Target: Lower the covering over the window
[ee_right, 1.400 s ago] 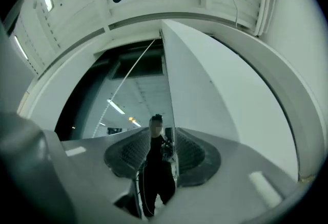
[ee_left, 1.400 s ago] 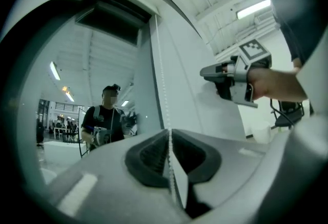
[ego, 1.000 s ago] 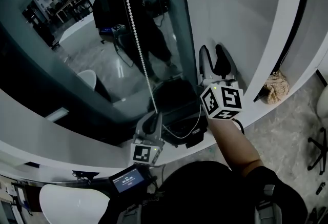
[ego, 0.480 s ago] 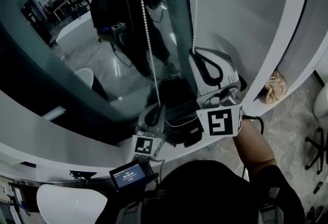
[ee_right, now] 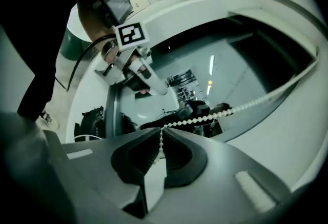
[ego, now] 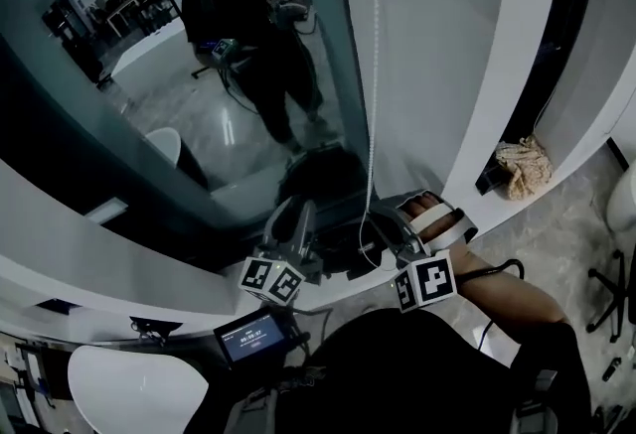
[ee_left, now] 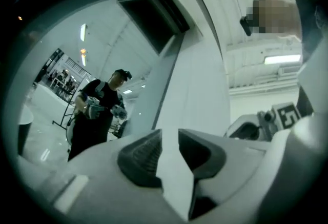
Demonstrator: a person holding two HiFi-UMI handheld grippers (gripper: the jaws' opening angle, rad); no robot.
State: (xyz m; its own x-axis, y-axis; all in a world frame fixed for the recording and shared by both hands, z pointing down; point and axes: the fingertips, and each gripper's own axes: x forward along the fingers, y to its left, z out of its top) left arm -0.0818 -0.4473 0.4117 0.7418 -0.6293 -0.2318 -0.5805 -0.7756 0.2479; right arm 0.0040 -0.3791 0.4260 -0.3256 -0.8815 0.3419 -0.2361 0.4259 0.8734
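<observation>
A white bead chain [ego: 375, 74] hangs down the white frame beside the window glass [ego: 149, 74]. My right gripper [ego: 378, 221] is shut on the chain's lower part, low by the sill. In the right gripper view the beads [ee_right: 230, 110] run in from the right and pass between the closed pads of the right gripper [ee_right: 160, 147]. My left gripper [ego: 299, 214] sits just to its left, pointing up at the glass. Its jaws are opening, and the left gripper view shows a gap with nothing between the pads [ee_left: 141, 159]. The covering itself I cannot make out.
A black bag [ego: 328, 184] lies on the sill behind the grippers. A crumpled beige rag [ego: 519, 169] rests in the dark slot at the right. A small screen device [ego: 253, 335] hangs at my chest. An office chair base [ego: 616, 273] stands on the floor at far right.
My right gripper closed on the chain high up and has come down with it to sill height. My left gripper's jaws have parted and the strand it held is gone from them.
</observation>
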